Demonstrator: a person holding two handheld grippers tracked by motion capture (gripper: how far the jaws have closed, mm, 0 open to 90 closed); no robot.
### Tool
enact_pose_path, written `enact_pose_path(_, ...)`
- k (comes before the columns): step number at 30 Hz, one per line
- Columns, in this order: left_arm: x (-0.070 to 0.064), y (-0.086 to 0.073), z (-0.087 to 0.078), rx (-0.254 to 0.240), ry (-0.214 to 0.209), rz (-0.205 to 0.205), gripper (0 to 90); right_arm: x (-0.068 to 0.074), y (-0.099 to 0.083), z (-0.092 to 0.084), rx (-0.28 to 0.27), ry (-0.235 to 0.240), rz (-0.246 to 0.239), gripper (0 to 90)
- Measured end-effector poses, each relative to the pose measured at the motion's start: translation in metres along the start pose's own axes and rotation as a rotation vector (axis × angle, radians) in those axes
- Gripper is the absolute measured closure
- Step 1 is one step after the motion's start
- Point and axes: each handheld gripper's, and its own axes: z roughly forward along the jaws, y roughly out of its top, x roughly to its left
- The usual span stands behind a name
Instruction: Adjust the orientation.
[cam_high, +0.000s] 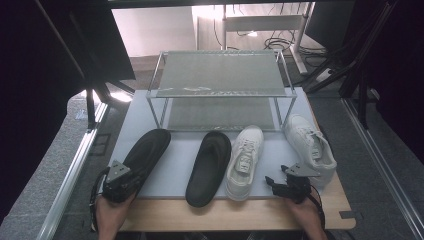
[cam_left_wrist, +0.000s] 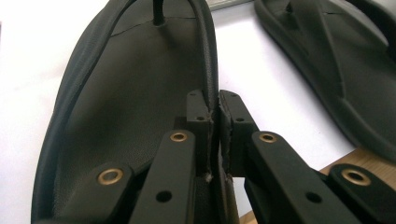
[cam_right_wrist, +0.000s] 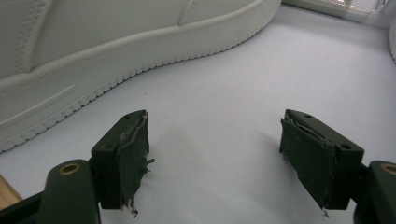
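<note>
A black flip-flop (cam_high: 147, 147) lies at the left of the grey mat (cam_high: 175, 172). My left gripper (cam_high: 133, 174) is at its heel. In the left gripper view this gripper (cam_left_wrist: 215, 107) is shut on the strap along the flip-flop's (cam_left_wrist: 130, 93) side. A second black flip-flop (cam_high: 210, 162) (cam_left_wrist: 336, 56) lies to its right. Two white sneakers (cam_high: 245, 157) (cam_high: 311, 145) follow. My right gripper (cam_high: 272, 182) (cam_right_wrist: 215, 140) stands open low over the mat between the sneakers, with nothing between its fingers. The sole of a sneaker (cam_right_wrist: 93, 51) runs just left of it.
A two-tier metal mesh rack (cam_high: 220, 75) stands behind the shoes at the back of the mat. The wooden table edge (cam_high: 250, 215) runs along the front. Dark stands and cables surround the table.
</note>
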Motion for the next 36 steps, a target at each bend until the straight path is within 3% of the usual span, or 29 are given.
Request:
enact_pose_path(11, -0.015, 0.013, 0.023, -0.003, -0.042, 0.021, 83.5, 0.000, 0.000, 0.000, 0.000, 0.000, 0.000, 24.1)
enact_pose_path(36, -0.022, 0.051, 0.080, -0.018, -0.035, 0.002, 83.1, 0.000, 0.000, 0.000, 0.000, 0.001, 0.001, 24.2)
